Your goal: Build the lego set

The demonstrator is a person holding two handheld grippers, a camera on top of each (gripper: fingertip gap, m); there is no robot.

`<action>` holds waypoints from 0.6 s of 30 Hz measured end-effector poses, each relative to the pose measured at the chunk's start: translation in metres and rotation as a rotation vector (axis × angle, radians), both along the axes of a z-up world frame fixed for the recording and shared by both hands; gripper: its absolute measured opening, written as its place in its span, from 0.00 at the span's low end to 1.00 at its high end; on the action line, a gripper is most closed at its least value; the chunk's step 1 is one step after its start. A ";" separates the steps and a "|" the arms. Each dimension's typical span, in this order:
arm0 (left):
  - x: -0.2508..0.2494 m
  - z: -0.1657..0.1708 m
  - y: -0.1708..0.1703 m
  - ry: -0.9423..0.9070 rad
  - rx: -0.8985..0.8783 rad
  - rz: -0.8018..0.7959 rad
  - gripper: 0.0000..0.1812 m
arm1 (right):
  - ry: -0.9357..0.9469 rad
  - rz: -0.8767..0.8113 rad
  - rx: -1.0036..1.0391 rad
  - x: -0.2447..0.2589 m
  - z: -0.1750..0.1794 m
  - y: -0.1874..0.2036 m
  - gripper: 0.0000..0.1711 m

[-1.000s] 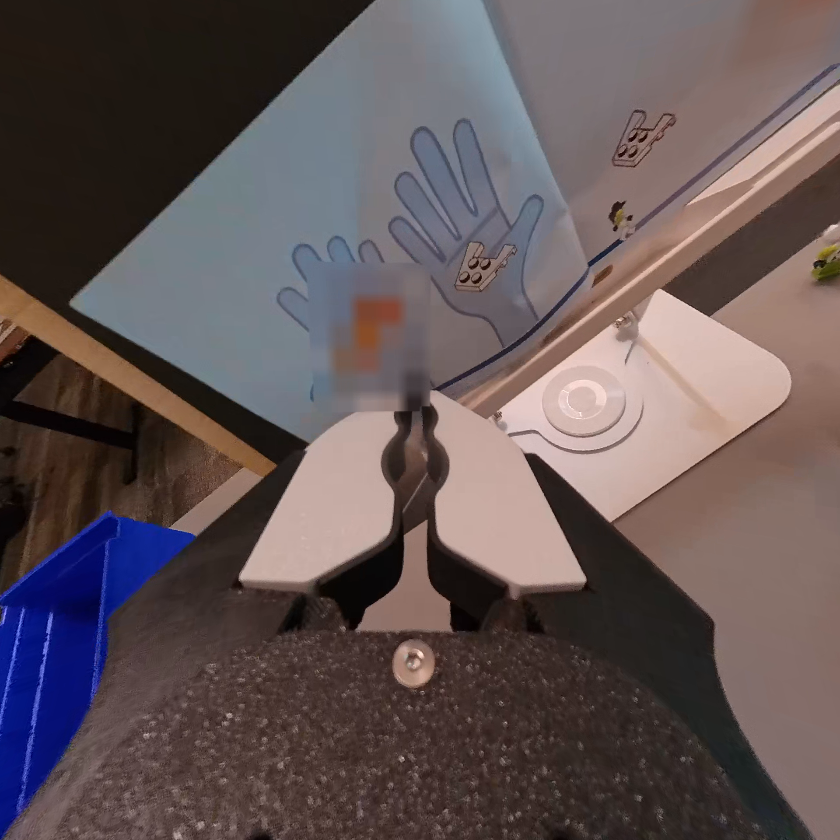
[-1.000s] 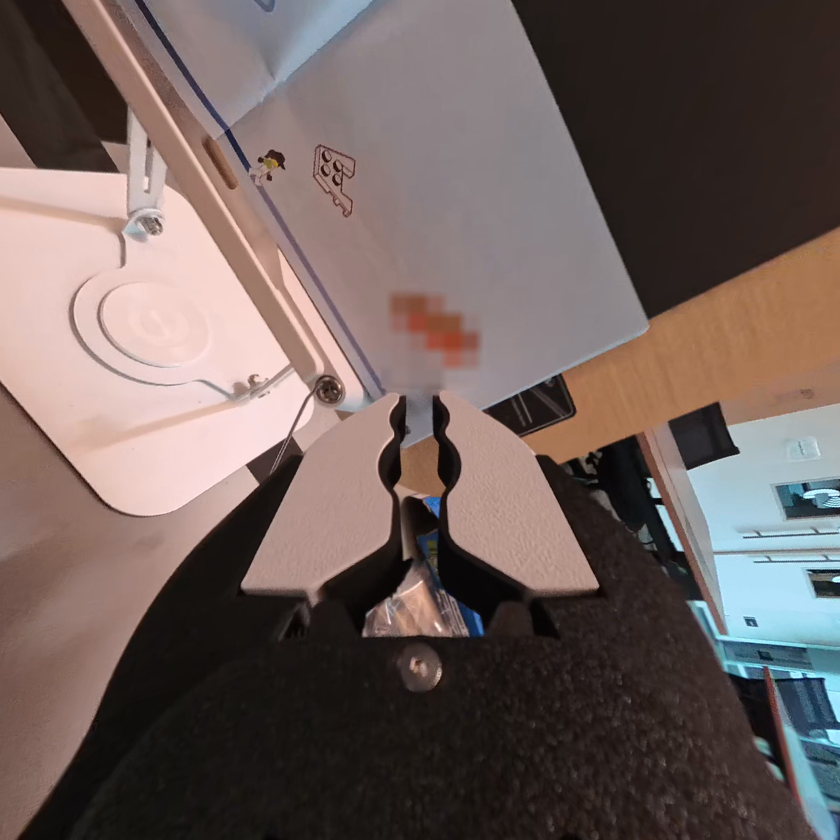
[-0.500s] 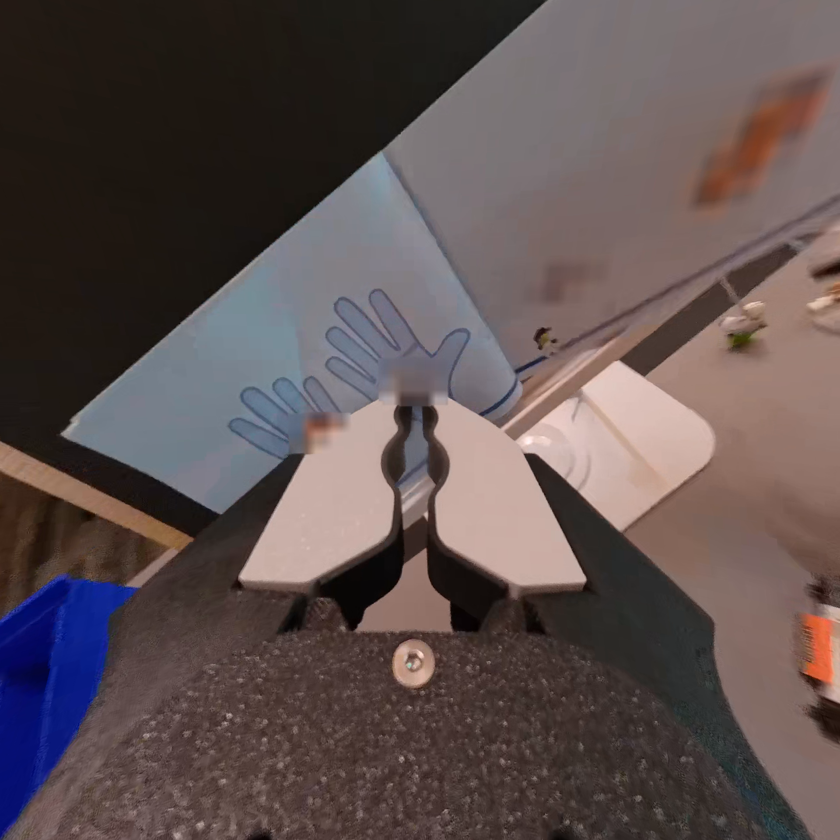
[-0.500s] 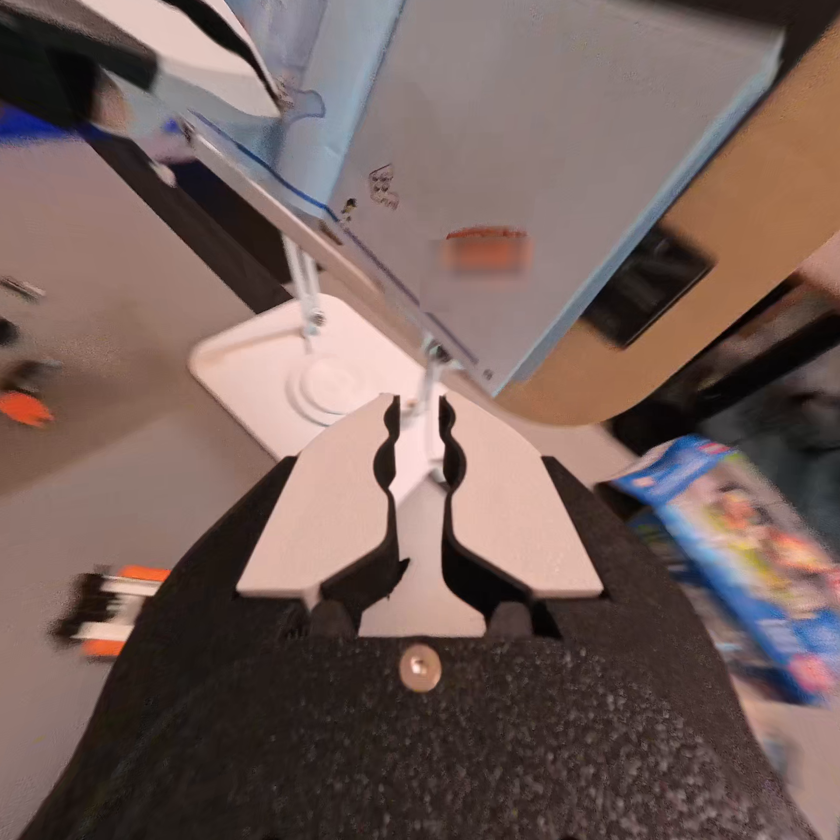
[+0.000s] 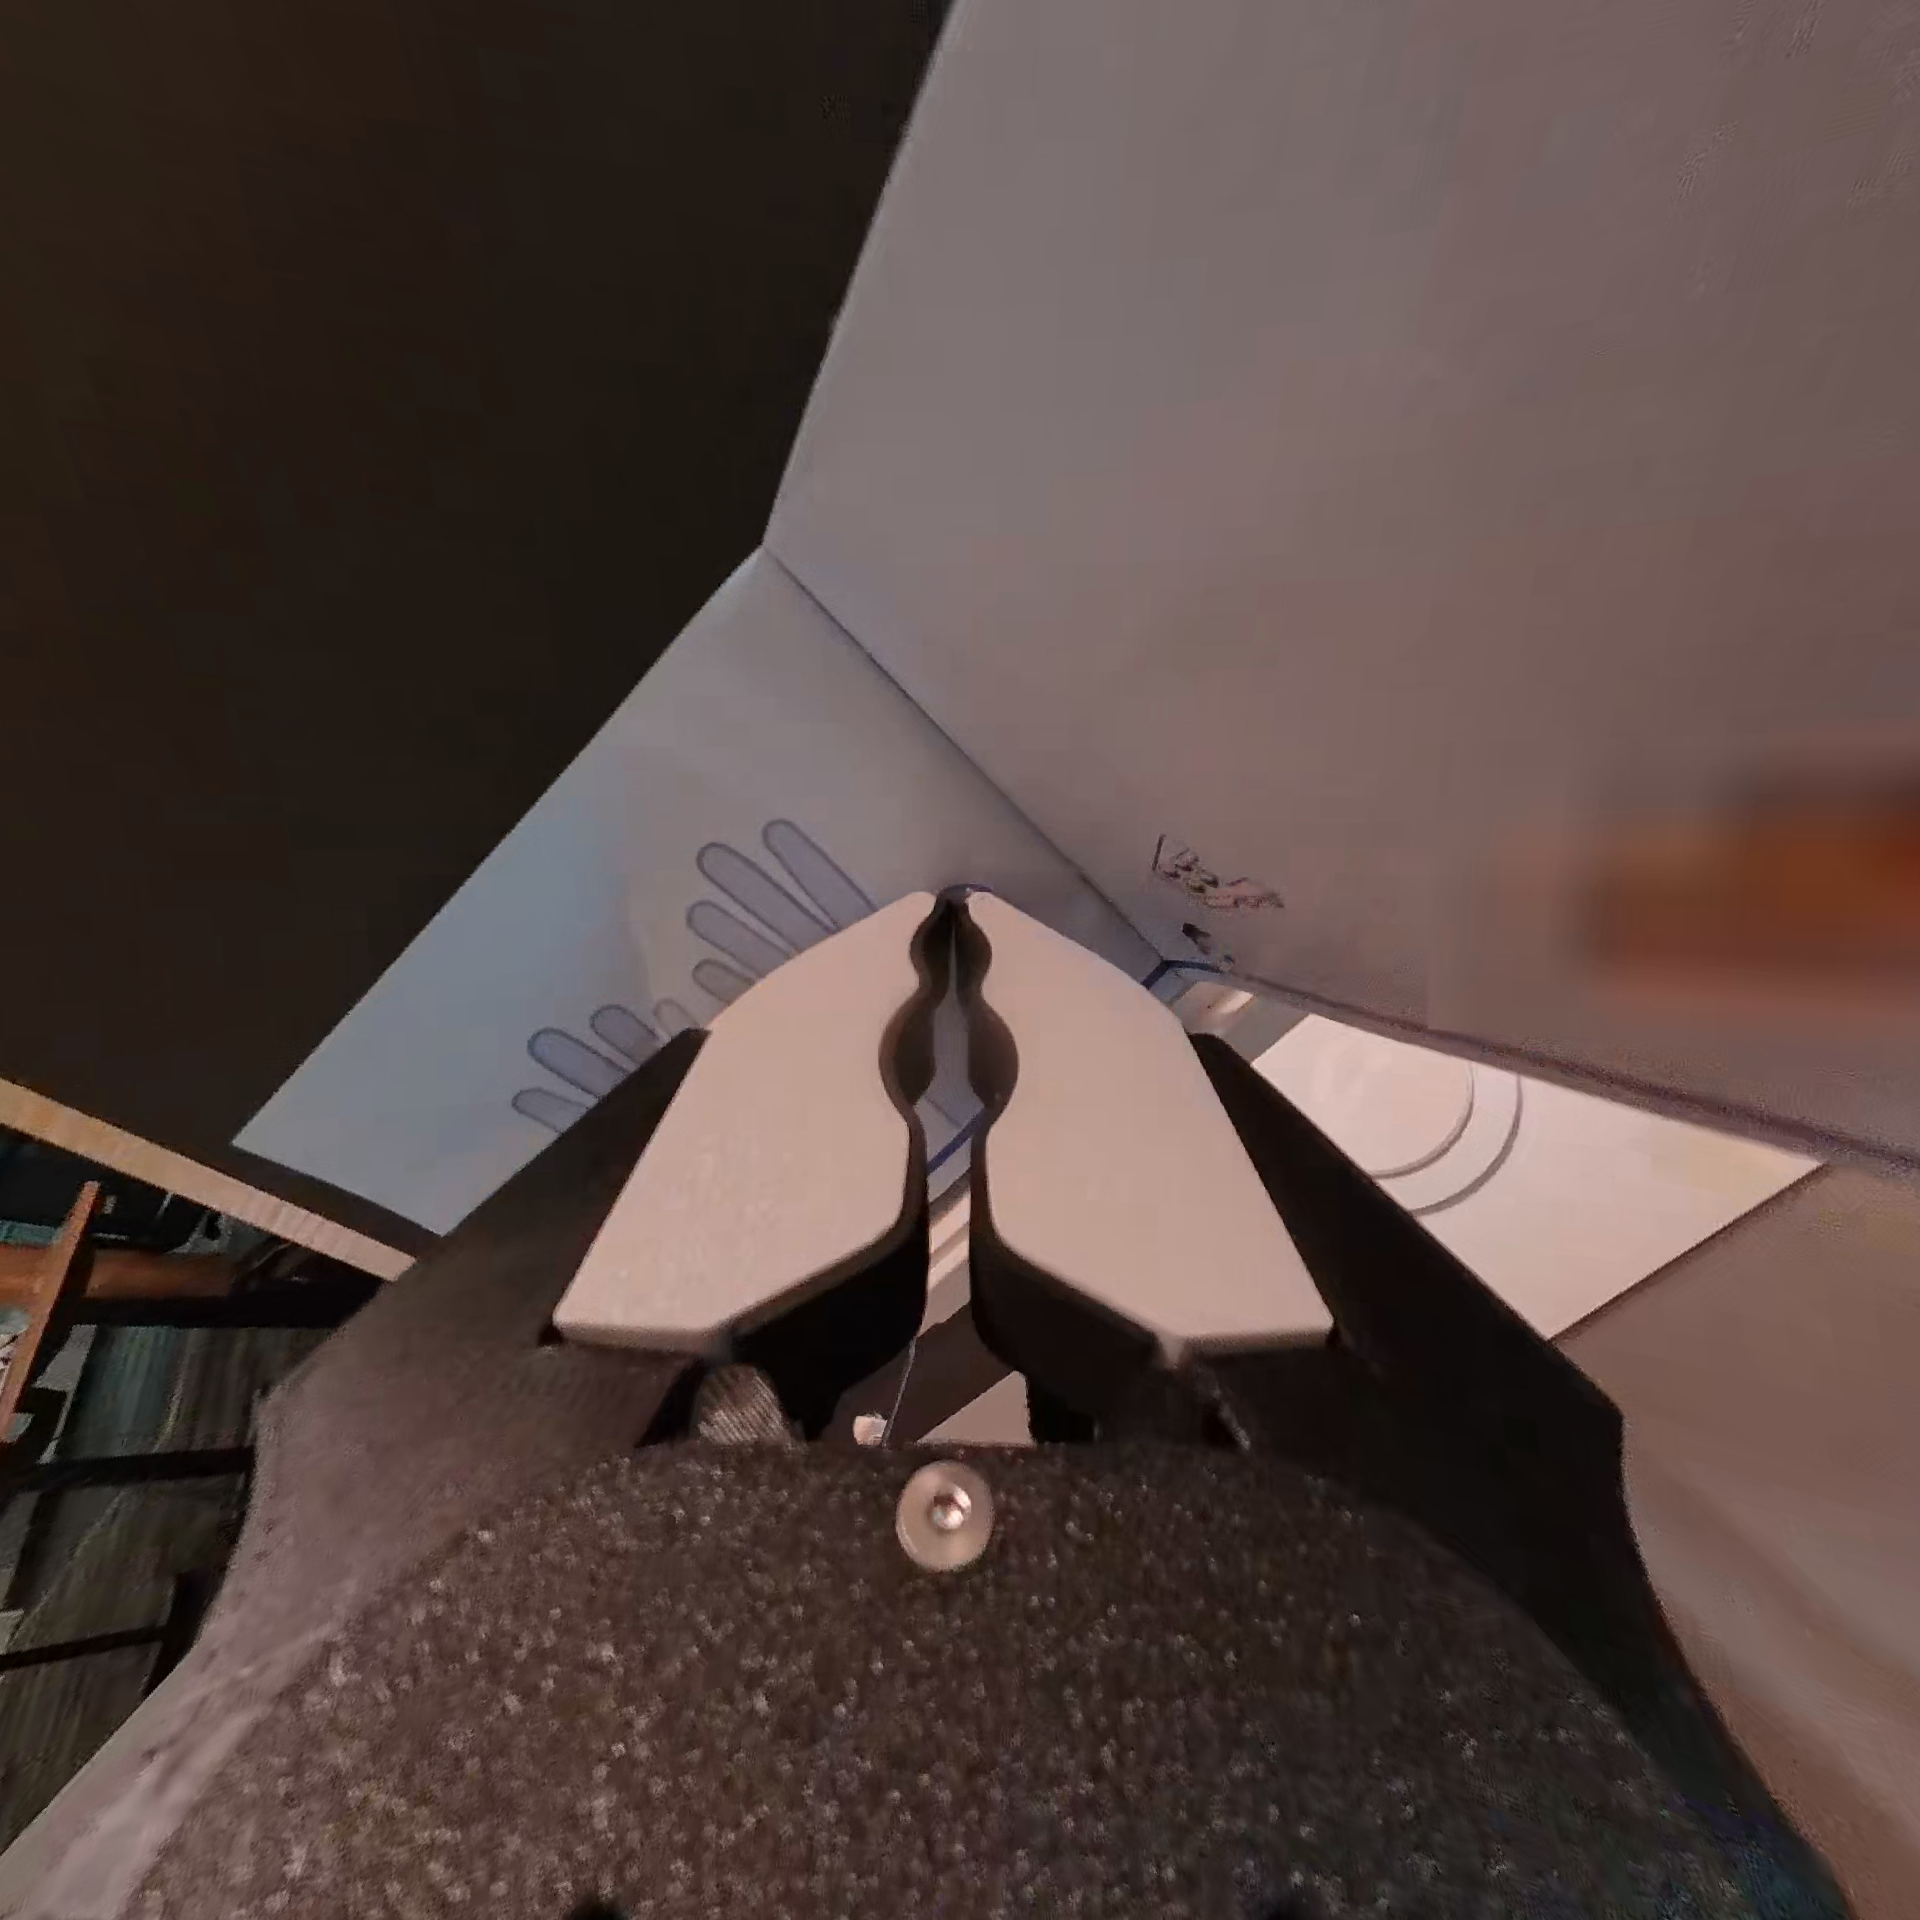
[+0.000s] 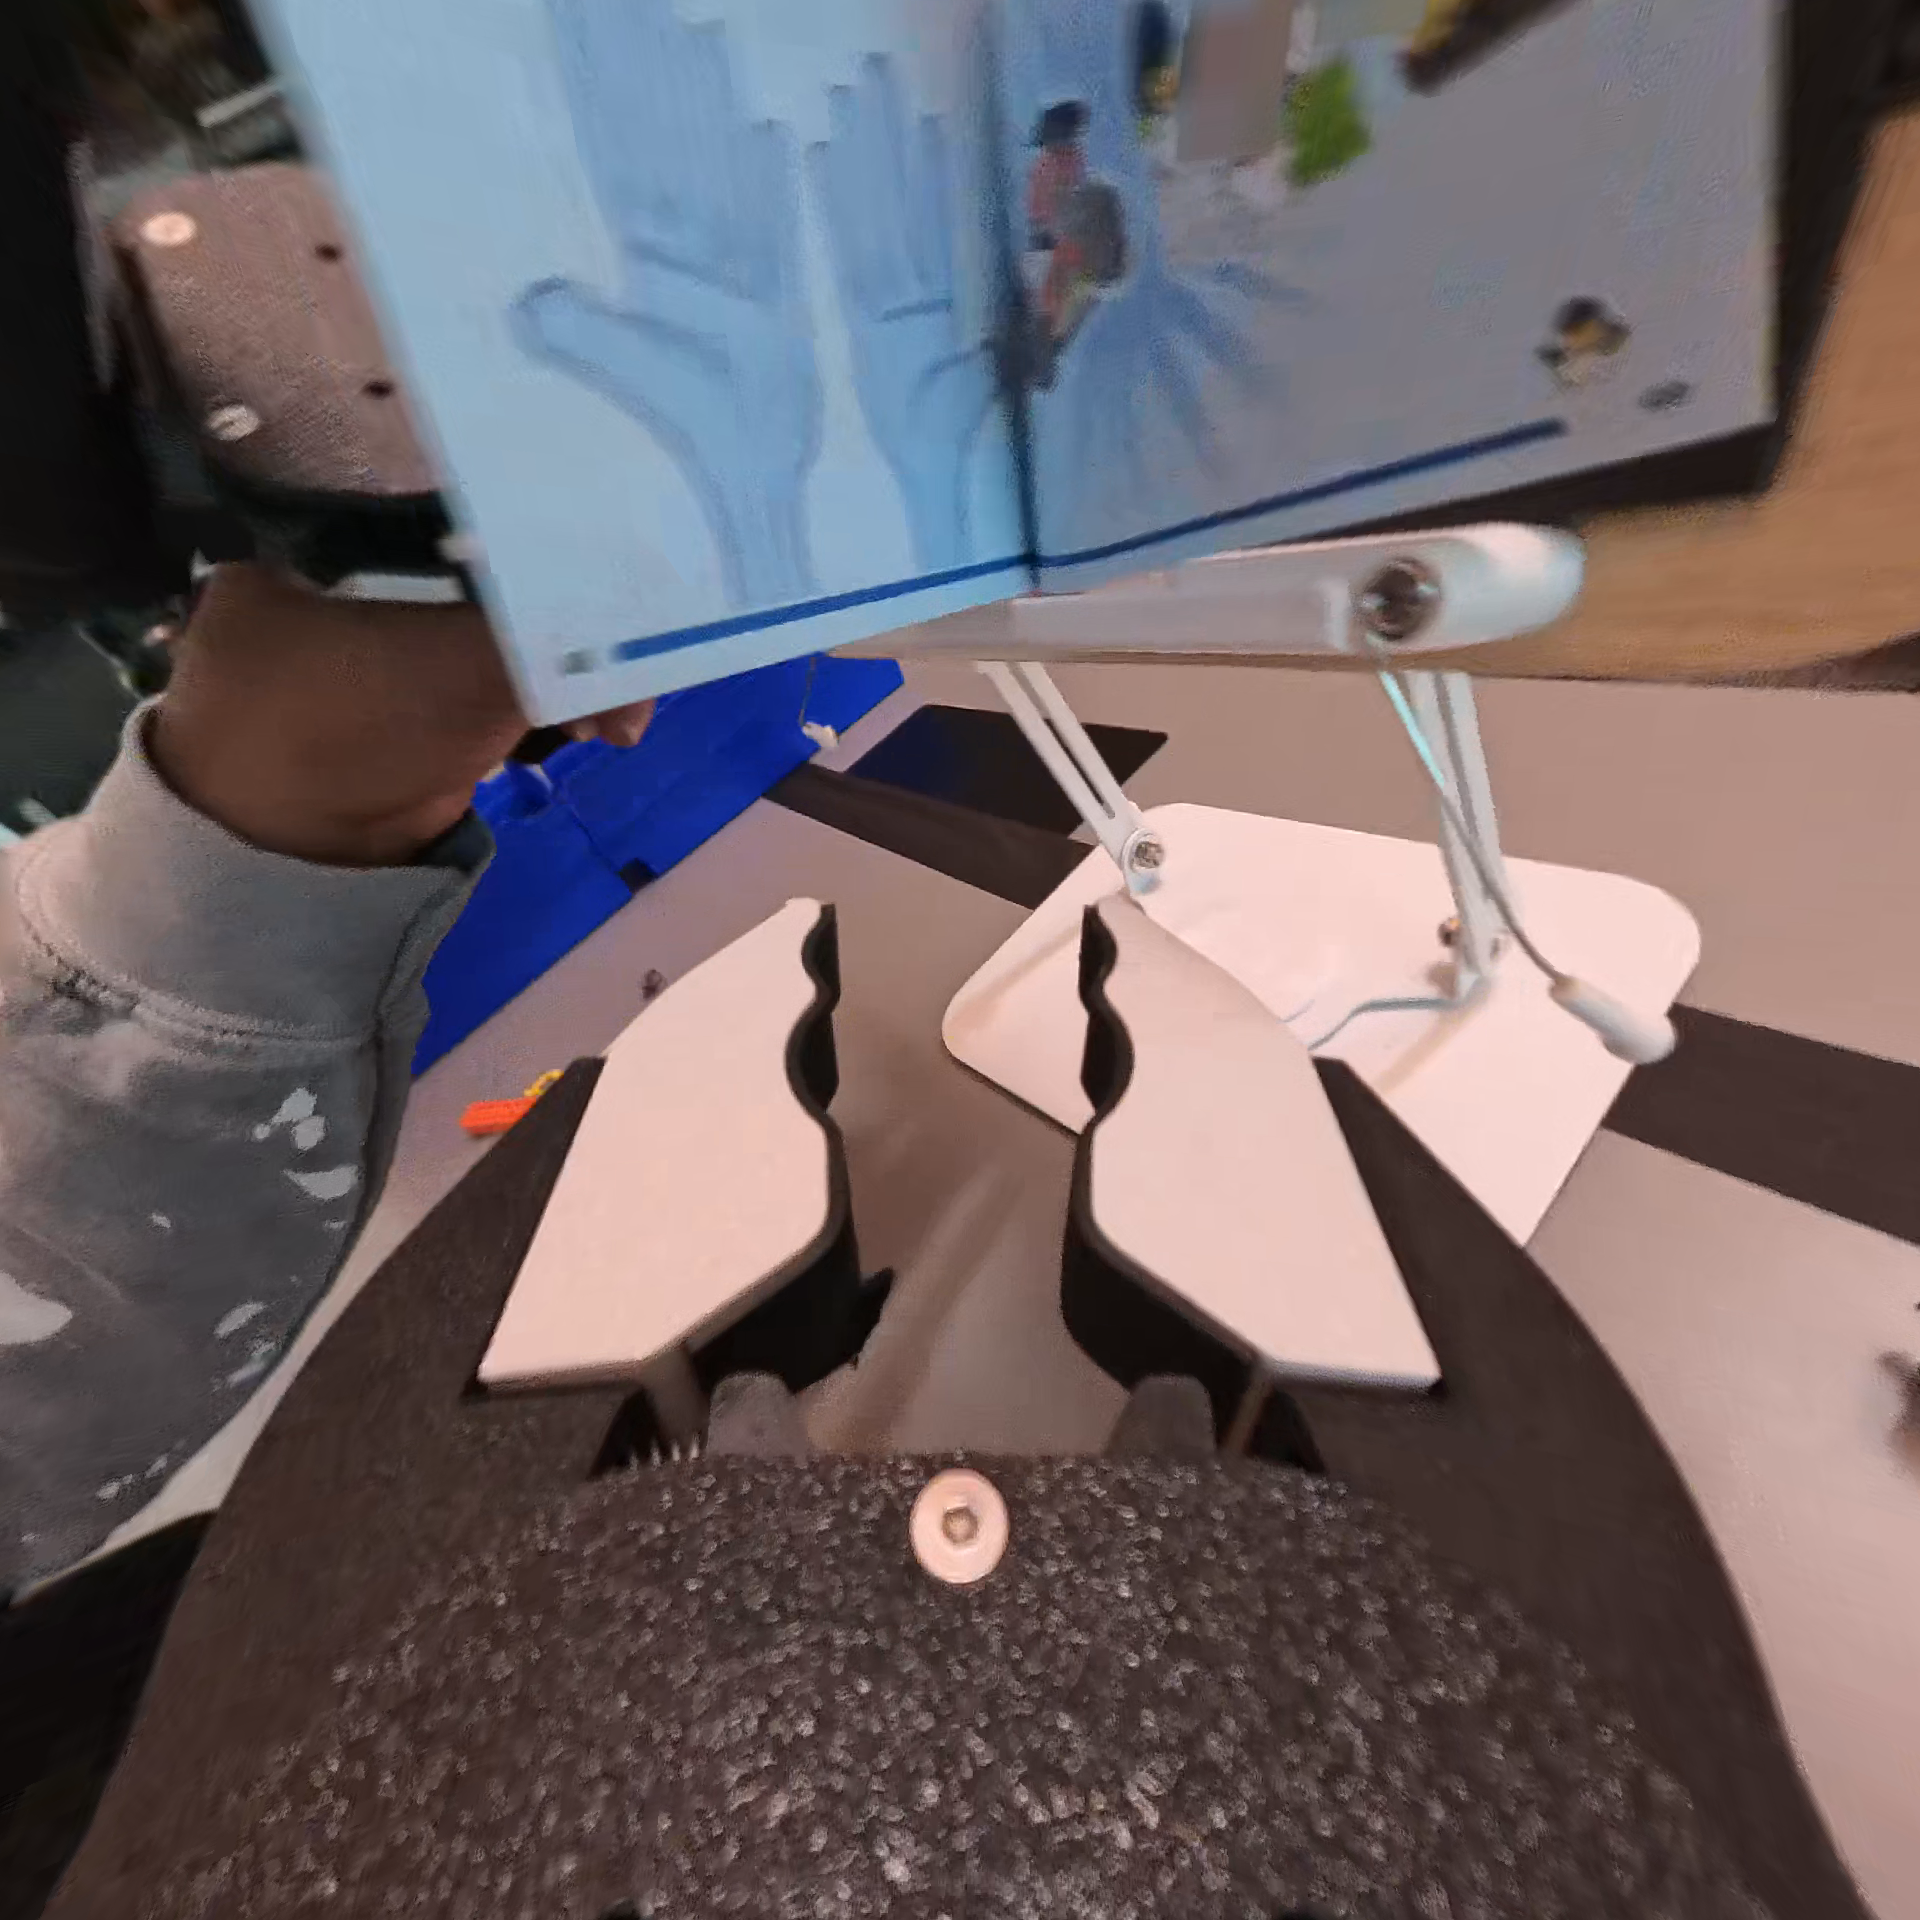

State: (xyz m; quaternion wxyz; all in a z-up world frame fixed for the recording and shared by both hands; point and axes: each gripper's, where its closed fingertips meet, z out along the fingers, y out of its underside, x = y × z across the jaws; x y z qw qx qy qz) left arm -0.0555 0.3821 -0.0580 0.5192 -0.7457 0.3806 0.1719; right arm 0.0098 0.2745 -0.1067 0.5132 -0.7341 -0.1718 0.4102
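Observation:
The lego instruction booklet (image 6: 790, 312) stands open on a white book stand (image 6: 1351, 997). My left gripper (image 5: 951, 902) is shut on the edge of a light blue booklet page (image 5: 665, 914) printed with hand outlines, close to the booklet's fold. In the right wrist view its dark body (image 6: 260, 343) shows at the booklet's left edge, with a person's hand (image 6: 343, 717) below it. My right gripper (image 6: 954, 920) is open and empty, low over the grey table (image 6: 1714, 1403) in front of the stand. A small orange lego piece (image 6: 497, 1114) lies on the table to the left.
A blue bin (image 6: 623, 821) stands behind the orange piece, left of the stand. A grey sleeve (image 6: 156, 1091) fills the left side of the right wrist view. The stand's thin legs (image 6: 1081, 769) and a white cable (image 6: 1600, 1013) sit ahead of my right gripper. Left tips to right tips: about 15 cm.
My right gripper has drawn back from the booklet's right corner, dropped toward the table and opened wide. My left gripper stays shut on the page and has moved nearer the booklet's fold.

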 end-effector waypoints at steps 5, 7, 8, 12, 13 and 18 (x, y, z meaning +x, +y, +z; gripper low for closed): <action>0.002 0.000 0.001 -0.017 -0.007 0.005 0.00 | -0.152 -0.241 0.218 0.017 0.038 -0.001 0.35; 0.001 0.000 0.001 -0.014 -0.006 0.008 0.00 | -0.169 -0.310 0.295 0.023 0.062 0.003 0.38; 0.001 0.000 0.001 -0.012 -0.004 0.009 0.00 | -0.197 -0.320 0.318 0.024 0.070 0.007 0.35; 0.000 0.000 0.001 -0.025 -0.003 0.007 0.00 | -0.407 -0.403 0.300 0.047 0.072 0.045 0.00; -0.001 0.000 0.001 -0.027 -0.004 0.006 0.00 | -0.419 -0.396 0.278 0.049 0.069 0.054 0.00; 0.005 0.003 -0.005 -0.049 0.000 -0.014 0.02 | -0.458 -0.443 0.178 0.070 0.053 0.080 0.00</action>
